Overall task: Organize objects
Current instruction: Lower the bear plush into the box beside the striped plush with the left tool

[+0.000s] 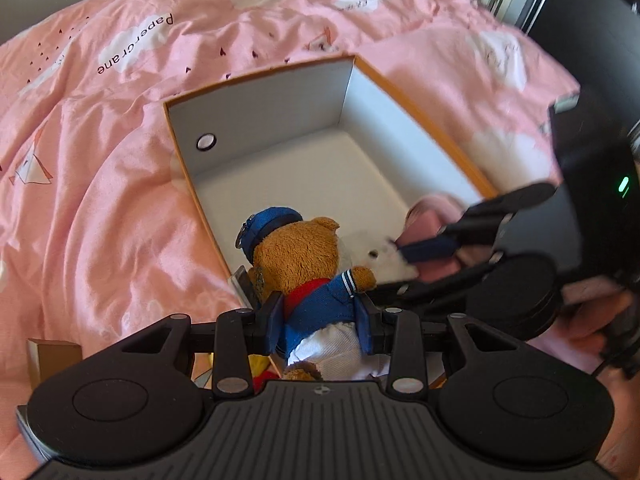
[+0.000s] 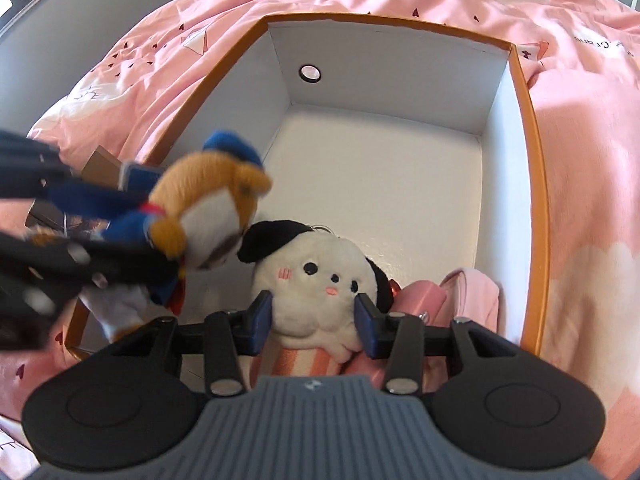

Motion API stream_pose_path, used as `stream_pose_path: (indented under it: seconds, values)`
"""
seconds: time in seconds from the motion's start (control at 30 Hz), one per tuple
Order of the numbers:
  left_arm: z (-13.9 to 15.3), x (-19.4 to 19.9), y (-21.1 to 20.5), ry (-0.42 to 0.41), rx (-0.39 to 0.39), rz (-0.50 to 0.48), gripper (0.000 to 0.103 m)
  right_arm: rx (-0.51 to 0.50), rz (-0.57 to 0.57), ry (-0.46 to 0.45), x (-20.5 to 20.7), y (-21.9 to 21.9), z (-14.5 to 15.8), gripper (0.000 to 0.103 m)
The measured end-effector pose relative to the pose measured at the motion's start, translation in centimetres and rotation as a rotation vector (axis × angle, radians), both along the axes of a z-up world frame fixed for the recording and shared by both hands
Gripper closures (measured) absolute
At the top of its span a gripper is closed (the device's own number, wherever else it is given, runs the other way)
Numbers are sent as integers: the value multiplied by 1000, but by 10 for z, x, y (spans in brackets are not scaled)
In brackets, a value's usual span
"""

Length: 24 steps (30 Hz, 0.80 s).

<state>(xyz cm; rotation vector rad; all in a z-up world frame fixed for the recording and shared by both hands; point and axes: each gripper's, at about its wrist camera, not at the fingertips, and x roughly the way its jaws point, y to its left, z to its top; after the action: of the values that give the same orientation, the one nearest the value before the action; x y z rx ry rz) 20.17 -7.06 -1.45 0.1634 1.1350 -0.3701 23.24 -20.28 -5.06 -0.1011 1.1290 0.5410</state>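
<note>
An open box (image 1: 256,120) with orange rim and white inside lies on the pink bedding; it also shows in the right wrist view (image 2: 400,208). My left gripper (image 1: 320,316) is shut on a brown teddy bear (image 1: 304,256) in a blue sailor suit and cap, held over the box's near left edge; the bear also shows in the right wrist view (image 2: 200,216). My right gripper (image 2: 314,320) is shut on a white plush dog (image 2: 316,280) with black ears, low inside the box's near end. A pink item (image 2: 472,296) lies in the box beside the dog.
Pink printed bedding (image 1: 100,200) surrounds the box. A small brown cardboard piece (image 1: 52,356) lies left of the box. The far half of the box floor (image 2: 380,160) is bare. Dark furniture (image 1: 580,12) stands at the far right.
</note>
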Motion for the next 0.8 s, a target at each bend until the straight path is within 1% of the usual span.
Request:
stream_pose_path:
  seconds: [0.13,0.2,0.3,0.33,0.37,0.47,0.53,0.63,0.7,0.73,0.8]
  values:
    - [-10,-4,-11,15,70,-28,61,4,-6,-2,-4,1,5,57]
    - [-11,-4,-17,30,102,-43,60,6,-10,-2,0,9,3,57]
    - [-18,0,-25,114,128,-82,56,10,-12,-2,0,7,2,57]
    - [-21,2,-25,160,117,-89,56,11,-13,-3,-1,6,2,57]
    - [-23,4,-24,180,103,-74,54,11,-14,-1,0,6,2,57]
    - [-20,4,-22,156,106,-76,54,16,-17,1,-1,4,2,57]
    - [-15,4,-17,144,92,-76,54,16,-13,-2,-2,4,2,57]
    - [-2,2,-10,83,62,-103,54,17,-6,-4,-3,3,2,57]
    - [4,1,-9,26,53,-122,55,18,0,-6,-4,4,2,57]
    - [5,1,-10,-4,61,-130,56,18,1,-5,-4,4,2,57]
    - [2,4,-15,-37,100,-154,64,19,2,-3,-4,3,2,57]
